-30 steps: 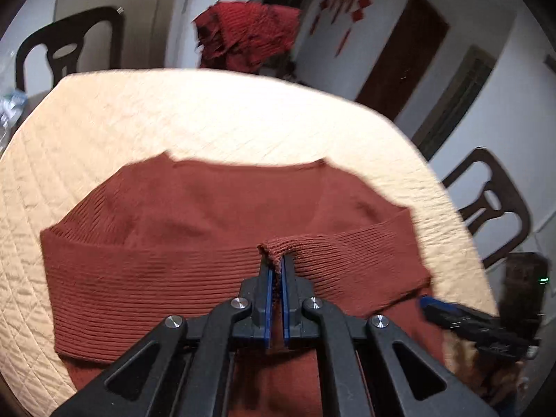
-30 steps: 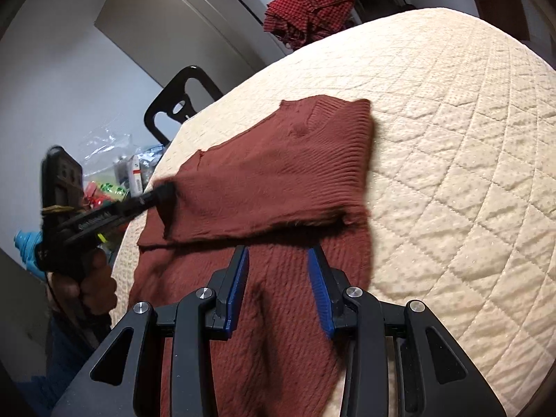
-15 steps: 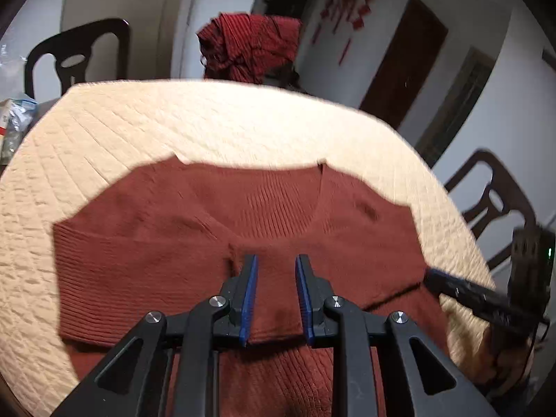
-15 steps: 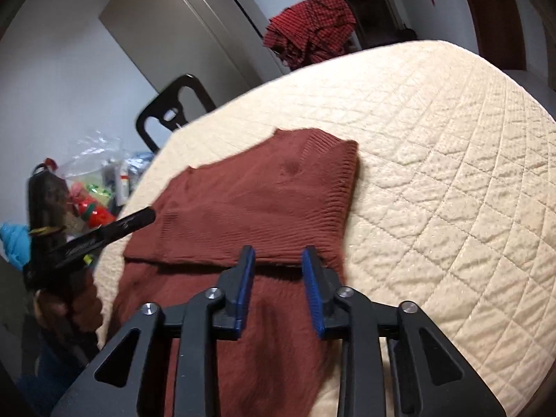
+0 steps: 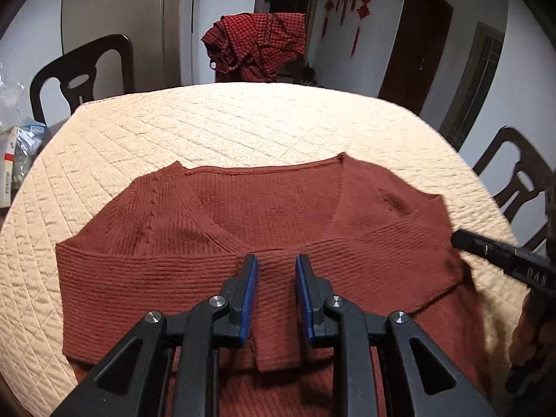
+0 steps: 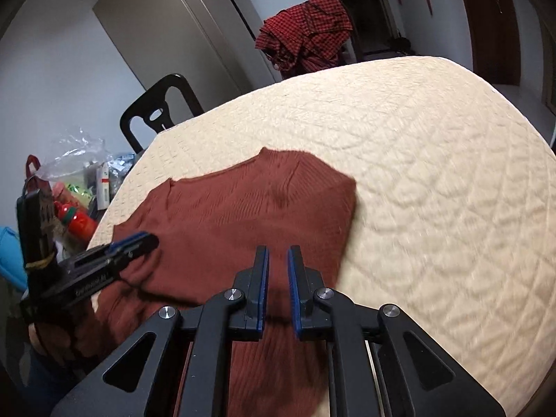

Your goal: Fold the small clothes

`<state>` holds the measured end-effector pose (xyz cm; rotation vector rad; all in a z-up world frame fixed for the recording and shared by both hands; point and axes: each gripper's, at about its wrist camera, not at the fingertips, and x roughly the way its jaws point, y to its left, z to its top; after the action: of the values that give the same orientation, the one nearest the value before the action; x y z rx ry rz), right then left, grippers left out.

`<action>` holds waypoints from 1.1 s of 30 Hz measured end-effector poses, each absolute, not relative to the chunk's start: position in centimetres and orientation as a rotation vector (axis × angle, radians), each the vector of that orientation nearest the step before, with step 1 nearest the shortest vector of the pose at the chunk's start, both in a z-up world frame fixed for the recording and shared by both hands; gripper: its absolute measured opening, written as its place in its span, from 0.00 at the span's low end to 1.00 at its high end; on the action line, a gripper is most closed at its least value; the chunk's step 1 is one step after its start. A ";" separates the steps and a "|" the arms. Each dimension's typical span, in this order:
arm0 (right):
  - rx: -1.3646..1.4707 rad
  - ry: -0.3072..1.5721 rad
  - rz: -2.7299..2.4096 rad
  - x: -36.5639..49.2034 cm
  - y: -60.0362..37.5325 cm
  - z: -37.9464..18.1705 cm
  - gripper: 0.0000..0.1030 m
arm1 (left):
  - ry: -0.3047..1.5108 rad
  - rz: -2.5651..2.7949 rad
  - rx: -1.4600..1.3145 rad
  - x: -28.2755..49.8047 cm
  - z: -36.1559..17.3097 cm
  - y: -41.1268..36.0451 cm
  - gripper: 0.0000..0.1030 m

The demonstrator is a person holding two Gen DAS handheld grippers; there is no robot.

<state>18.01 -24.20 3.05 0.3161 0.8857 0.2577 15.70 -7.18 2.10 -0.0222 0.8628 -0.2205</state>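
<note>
A rust-red ribbed sweater (image 5: 264,215) lies on the cream quilted table (image 5: 243,125), both sleeves folded across its front. My left gripper (image 5: 276,266) is open and empty, just above the folded sleeve cuff. My right gripper (image 6: 278,255) is open and empty, with a narrower gap, over the sweater (image 6: 243,215) near its right side. The left gripper shows in the right wrist view (image 6: 133,241) at the sweater's left edge. The right gripper's finger (image 5: 500,257) shows in the left wrist view at the sweater's right edge.
A red checked garment (image 5: 257,45) hangs on a chair beyond the table's far edge. Dark chairs stand at the far left (image 5: 83,76) and at the right (image 5: 514,180). Bags, bottles and boxes (image 6: 76,191) are cluttered off the table's left side.
My left gripper let go of the sleeve cuff, opened and drew back; the sleeve now lies flat. My right gripper pulled back and its jaws narrowed.
</note>
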 end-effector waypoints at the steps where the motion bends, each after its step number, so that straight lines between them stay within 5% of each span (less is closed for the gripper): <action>1: 0.310 0.896 0.247 18.7 -24.2 2.7 0.11 | 0.873 -0.215 -0.019 15.9 1.8 -7.3 0.24; 19: 0.233 0.933 0.275 16.8 -24.0 2.8 0.11 | 0.855 -0.173 0.056 13.8 2.2 -6.6 0.24; 33: 0.177 0.935 0.271 15.3 -23.3 2.1 0.11 | 0.840 0.043 -0.036 11.3 1.9 2.9 0.35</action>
<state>15.28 -23.30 2.13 0.1766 0.9353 0.2709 11.29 2.94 1.87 -0.0360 0.8401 0.0429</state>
